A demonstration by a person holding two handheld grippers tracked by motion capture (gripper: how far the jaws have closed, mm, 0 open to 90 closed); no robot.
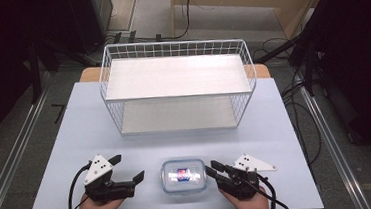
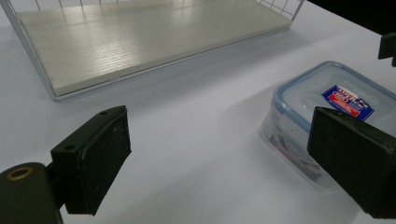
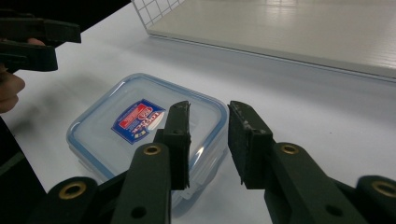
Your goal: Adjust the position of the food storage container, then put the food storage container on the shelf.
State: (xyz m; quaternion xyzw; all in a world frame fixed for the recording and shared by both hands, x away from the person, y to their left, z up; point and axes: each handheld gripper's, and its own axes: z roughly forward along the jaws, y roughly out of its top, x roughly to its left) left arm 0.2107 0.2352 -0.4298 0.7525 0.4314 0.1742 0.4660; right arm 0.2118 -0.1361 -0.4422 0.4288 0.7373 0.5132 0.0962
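progress looks early, judging by how things lie: the lidded plastic food container (image 1: 183, 175) sits flat on the pale blue table (image 1: 76, 138), lid on and blue seal visible, with a red and blue label on top, and neither tool has a hold on it. taking the container as the landmark, the left gripper (image 1: 127, 169) hangs just to its left, jaws standing wide apart with bare table between them; in the left gripper view one pad (image 2: 93, 163) is clear of everything and the other overlaps the container's near corner (image 2: 299, 107) without pressing on it. the right gripper (image 1: 212, 167) is just to the container's right, its tips close to the lid's right edge; in the right gripper view its jaws stand a little apart, with a narrow gap and nothing between them, poised over the container's corner (image 3: 140, 116). whether a tip touches the rim i cannot tell. what is left, as i judge it, is the whole grasp and any carrying. well beyond the container, toward the far side of the table, stands a white wire rack (image 1: 177, 85) with two pale shelf boards, both bare. nothing lies between the container and the rack, so the way is open; the rack's low wire rim and the upper shelf are the likeliest things to catch on.
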